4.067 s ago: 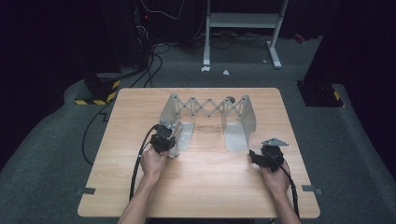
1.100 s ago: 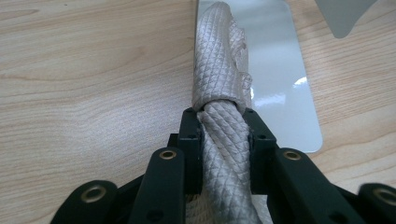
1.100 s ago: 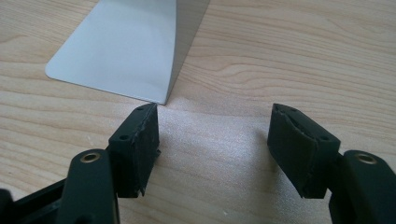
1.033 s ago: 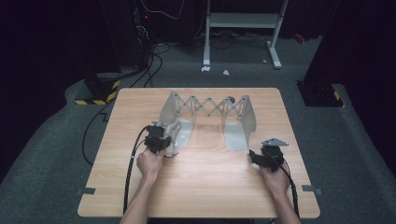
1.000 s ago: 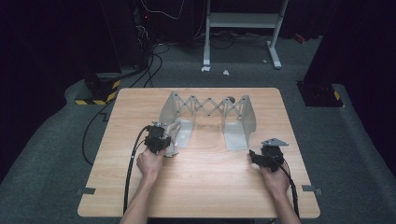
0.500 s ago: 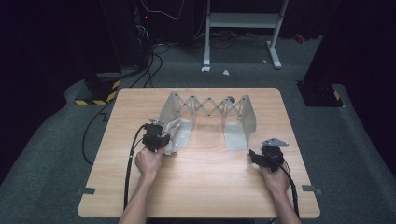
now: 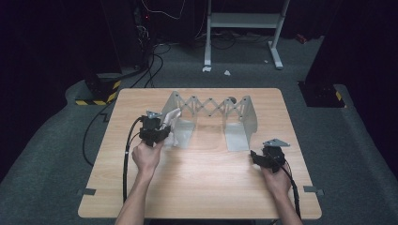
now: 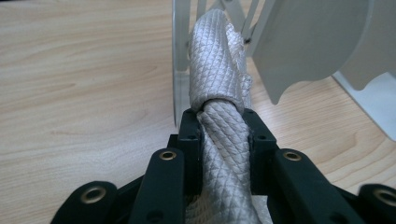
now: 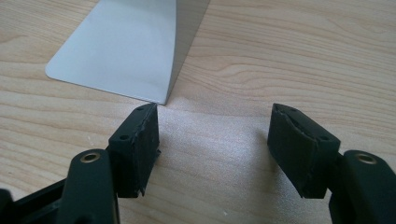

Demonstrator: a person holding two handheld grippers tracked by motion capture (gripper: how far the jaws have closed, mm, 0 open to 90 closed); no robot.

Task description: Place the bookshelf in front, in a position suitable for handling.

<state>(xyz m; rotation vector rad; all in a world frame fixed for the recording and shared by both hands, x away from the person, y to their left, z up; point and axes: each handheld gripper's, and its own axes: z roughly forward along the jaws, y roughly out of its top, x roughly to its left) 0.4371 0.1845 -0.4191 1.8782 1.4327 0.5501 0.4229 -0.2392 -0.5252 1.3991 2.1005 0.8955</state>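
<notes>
My left gripper (image 8: 223, 135) has its two black jaws pressed on a bunched white cloth (image 8: 219, 79) with a quilted diamond weave; in the left gripper view the cloth rises from between the pads in a thick twisted roll and folds over above them, just in front of the pale metal side plate of a folding rack (image 8: 308, 42); the high view adds what that close view cannot, namely that the left gripper (image 7: 157, 127) is held above the wooden table (image 7: 197, 197) by the person's left hand (image 7: 146, 157), with the cloth (image 7: 170, 119) hanging at the rack's left end plate and a black cable trailing back along the forearm; whether the cloth touches the plate I cannot tell; my right gripper (image 9: 214, 140) stands with its jaws wide apart and nothing between them, low over bare wood, with the rounded corner of a grey metal foot plate (image 9: 121, 51) just beyond the left jaw; from the high view the right gripper (image 7: 267, 157) sits near the table's right edge, close to the rack's right foot, well apart from the cloth; the rack (image 7: 211, 105) spans the table's far middle with a scissor lattice between its two end plates; I can read no brand, label or writing on any of these things.
</notes>
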